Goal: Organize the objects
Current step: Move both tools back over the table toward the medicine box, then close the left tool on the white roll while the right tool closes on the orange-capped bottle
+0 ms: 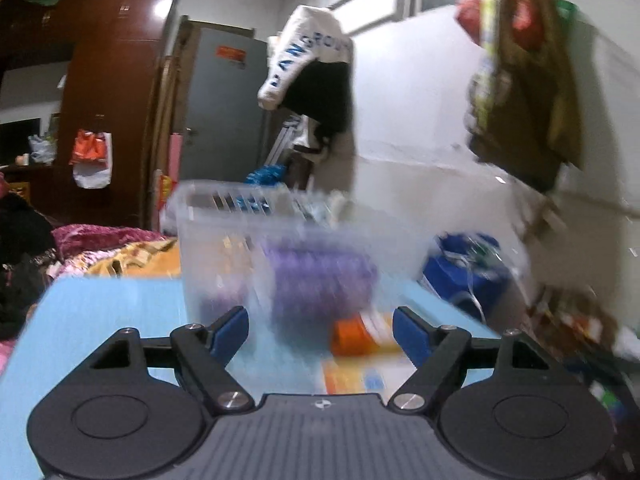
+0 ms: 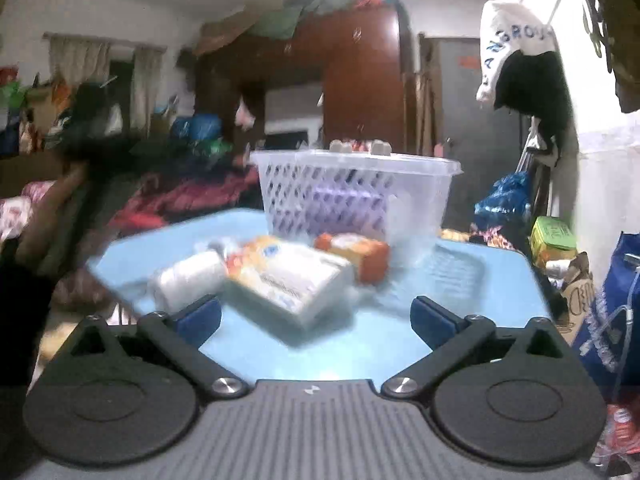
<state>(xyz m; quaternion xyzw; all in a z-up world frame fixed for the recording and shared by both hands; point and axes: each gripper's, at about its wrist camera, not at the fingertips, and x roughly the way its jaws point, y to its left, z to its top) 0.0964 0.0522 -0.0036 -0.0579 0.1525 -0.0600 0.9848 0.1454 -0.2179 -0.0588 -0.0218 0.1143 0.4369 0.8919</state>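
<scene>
Left gripper (image 1: 321, 330) jaws wide apart, nothing between the blue pads (image 1: 230, 330). It sits low over the light blue table (image 1: 100, 320), aimed at the clear plastic bin (image 1: 256, 240), which is heavily motion-blurred here. A purple item (image 1: 320, 280) shows through the bin wall; can't tell what it is. Orange pack (image 1: 356, 336) on the table just ahead of the right pad, smeared. Another orange-and-white pack (image 1: 352, 376) nearer the gripper, bottom edge cut off by the gripper body.

Right gripper (image 2: 316, 320) jaws also spread, holding nothing. Just ahead, lying on the table (image 2: 480, 280): white boxy pack with orange edge (image 2: 288, 280), print unreadable; white roll-like bundle (image 2: 188, 280) touching its left side; orange pack (image 2: 360, 258) behind it, near the bin. White perforated basket (image 2: 312, 192) and the clear bin (image 2: 412, 200) stand at the table's far side, overlapping; can't tell if one sits inside the other. Purple item (image 2: 344, 204) seen through the walls. Small whitish things (image 2: 360, 146) poke above the rim, unclear.

Far left edge: blurred hand or arm (image 2: 52, 216), hard to make out. Background: brown wardrobe (image 2: 360, 80), white garment with blue lettering (image 2: 516, 44) hanging on the wall.
</scene>
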